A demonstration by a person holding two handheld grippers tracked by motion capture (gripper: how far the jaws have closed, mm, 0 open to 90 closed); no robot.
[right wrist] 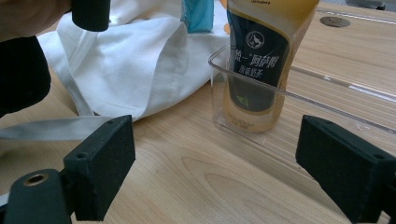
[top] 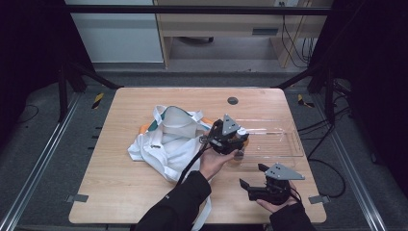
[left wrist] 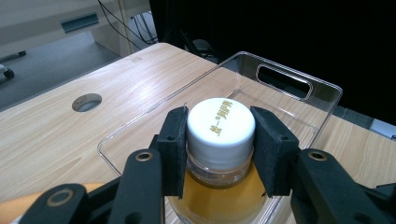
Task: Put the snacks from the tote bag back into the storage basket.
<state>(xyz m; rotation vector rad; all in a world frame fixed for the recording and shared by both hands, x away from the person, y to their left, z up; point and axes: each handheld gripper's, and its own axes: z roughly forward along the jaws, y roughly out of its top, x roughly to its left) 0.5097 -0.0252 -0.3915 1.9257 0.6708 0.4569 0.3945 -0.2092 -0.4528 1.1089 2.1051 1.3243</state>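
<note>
left gripper (left wrist: 220,154): pads clamped on bottle (left wrist: 219,140) white cap
right gripper (right wrist: 224,172): jaws wide, holding nothing
bottle: amber drink, dark label, upright inside clear tray (left wrist: 299,84) below left gripper

The bottle (right wrist: 256,65) stands in the tray's (top: 288,144) left end, the bag (top: 163,144) just left of it.

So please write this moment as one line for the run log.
left gripper: shut on bottle cap | bottle: upright, in the clear tray corner | right gripper: open, holds nothing | white bag: beside the tray
</note>
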